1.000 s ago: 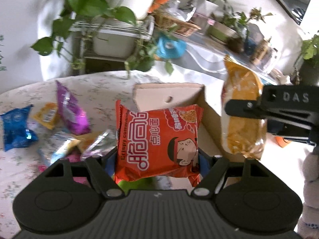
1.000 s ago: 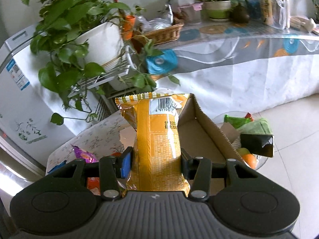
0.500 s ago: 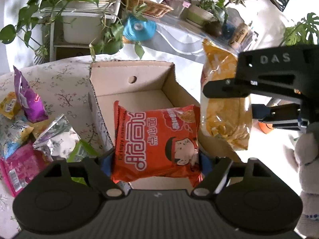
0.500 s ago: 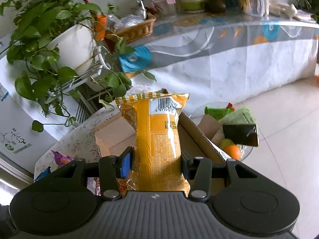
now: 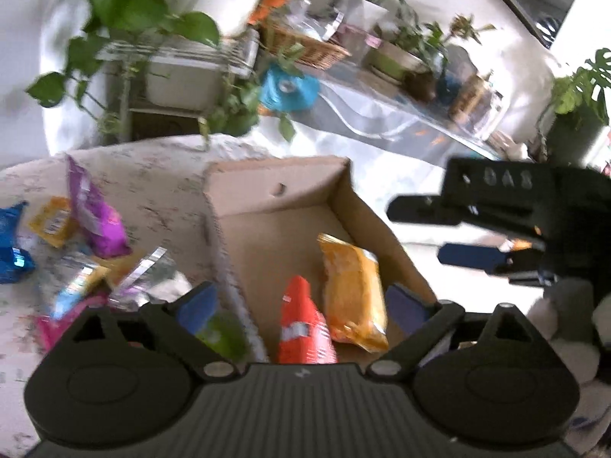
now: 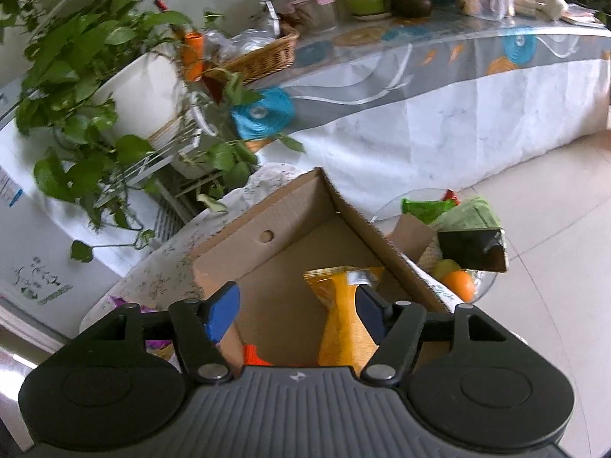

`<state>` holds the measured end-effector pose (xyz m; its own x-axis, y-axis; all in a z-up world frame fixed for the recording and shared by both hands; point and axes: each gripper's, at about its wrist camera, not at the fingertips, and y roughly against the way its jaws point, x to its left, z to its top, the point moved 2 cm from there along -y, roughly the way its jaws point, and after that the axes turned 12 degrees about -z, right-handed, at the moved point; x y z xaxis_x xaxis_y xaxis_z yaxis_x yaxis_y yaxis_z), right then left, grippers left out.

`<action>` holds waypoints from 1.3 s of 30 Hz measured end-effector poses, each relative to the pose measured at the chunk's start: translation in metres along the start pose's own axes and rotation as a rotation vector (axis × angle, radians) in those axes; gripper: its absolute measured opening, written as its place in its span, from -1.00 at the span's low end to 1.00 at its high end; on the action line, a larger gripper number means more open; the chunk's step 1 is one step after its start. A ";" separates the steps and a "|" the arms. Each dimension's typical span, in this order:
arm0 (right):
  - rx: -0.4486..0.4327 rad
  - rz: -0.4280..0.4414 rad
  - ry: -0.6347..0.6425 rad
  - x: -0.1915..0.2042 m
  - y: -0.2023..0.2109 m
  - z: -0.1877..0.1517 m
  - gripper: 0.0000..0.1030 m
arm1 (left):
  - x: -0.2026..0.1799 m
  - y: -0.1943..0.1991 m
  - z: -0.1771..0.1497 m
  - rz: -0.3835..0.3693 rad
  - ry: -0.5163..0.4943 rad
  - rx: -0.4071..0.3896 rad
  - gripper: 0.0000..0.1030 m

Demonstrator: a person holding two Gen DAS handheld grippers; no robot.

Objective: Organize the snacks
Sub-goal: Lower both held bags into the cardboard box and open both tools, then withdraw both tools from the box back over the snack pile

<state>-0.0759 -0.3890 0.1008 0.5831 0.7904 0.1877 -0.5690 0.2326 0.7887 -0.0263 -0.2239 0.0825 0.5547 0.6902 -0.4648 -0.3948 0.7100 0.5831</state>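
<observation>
Matt cardboard box (image 5: 244,206), glossy packets (image 5: 353,290)

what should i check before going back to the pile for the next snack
1. Left tool open and empty: ok.
2. Right tool open: ok; the yellow packet sits by one finger, so whether it is clear of it: cannot tell.
3. Red packet inside the cardboard box: ok.
4. Yellow packet inside the box: ok.
5. Loose snacks left on the floral tablecloth: ok.
</observation>
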 end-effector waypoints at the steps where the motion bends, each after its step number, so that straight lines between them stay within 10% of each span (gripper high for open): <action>1: 0.001 0.008 0.007 0.002 0.000 0.000 0.48 | 0.004 0.005 0.002 0.011 0.003 -0.009 0.86; 24: 0.023 0.277 0.300 0.074 0.006 -0.032 0.61 | 0.125 0.114 0.022 0.298 0.155 -0.107 0.94; 39: 0.052 0.240 0.684 0.120 -0.024 -0.099 0.60 | 0.214 0.104 0.017 0.400 0.202 -0.047 0.94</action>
<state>-0.0501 -0.2436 0.0464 -0.0569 0.9978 -0.0352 -0.5973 -0.0058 0.8020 0.0635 -0.0049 0.0546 0.1996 0.9217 -0.3327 -0.5844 0.3845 0.7146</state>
